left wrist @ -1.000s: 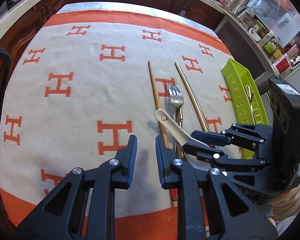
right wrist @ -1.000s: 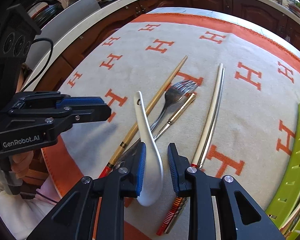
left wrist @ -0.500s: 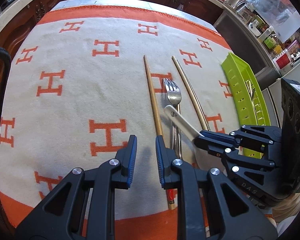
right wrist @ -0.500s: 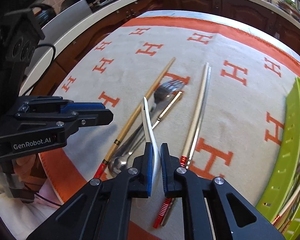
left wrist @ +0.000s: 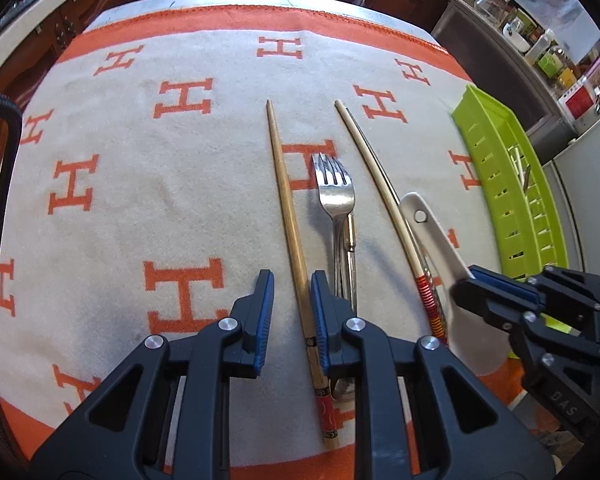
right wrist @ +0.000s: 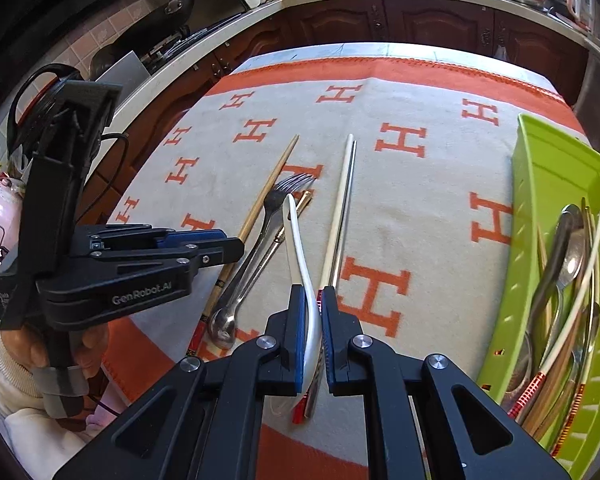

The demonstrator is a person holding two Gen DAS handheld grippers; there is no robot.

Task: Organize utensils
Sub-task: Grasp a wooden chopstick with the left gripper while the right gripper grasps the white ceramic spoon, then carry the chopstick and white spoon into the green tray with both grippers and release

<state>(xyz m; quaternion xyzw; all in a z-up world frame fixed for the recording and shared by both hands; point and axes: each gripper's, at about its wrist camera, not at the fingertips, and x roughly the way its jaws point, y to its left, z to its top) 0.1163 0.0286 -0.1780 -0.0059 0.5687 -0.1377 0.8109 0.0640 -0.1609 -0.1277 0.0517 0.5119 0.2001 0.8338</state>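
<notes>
Cloth [left wrist: 148,184] with orange H marks and an orange border covers the table, reaching nearly to its far edge, and everything else lies on it. Green tray [right wrist: 556,184] sits at the cloth's right side, its slotted wall facing the cloth, and it holds a heap of spoons and chopsticks [right wrist: 568,280] lying lengthwise. Left gripper [left wrist: 291,316] hangs low over the near part of the cloth with its blue-padded jaws parted, straddling a wooden chopstick [left wrist: 288,216] without touching it; that stick runs straight away from the camera, red at its near end. Right gripper [right wrist: 311,336] is clamped on a white ceramic spoon [right wrist: 300,256], the pads pressing the bowl end while the handle juts forward and tilts up, clear of the cloth; in the left view the spoon [left wrist: 436,236] sits just right of the pale chopstick. Fork [left wrist: 336,196] lies between the two chopsticks, tines pointing away, with a slim gold-tipped piece of cutlery [right wrist: 296,212] close beside its handle. Pale chopstick [left wrist: 380,184], banded red and gold at its near end, lies to the right of the fork, and a thin metal one rests alongside it
</notes>
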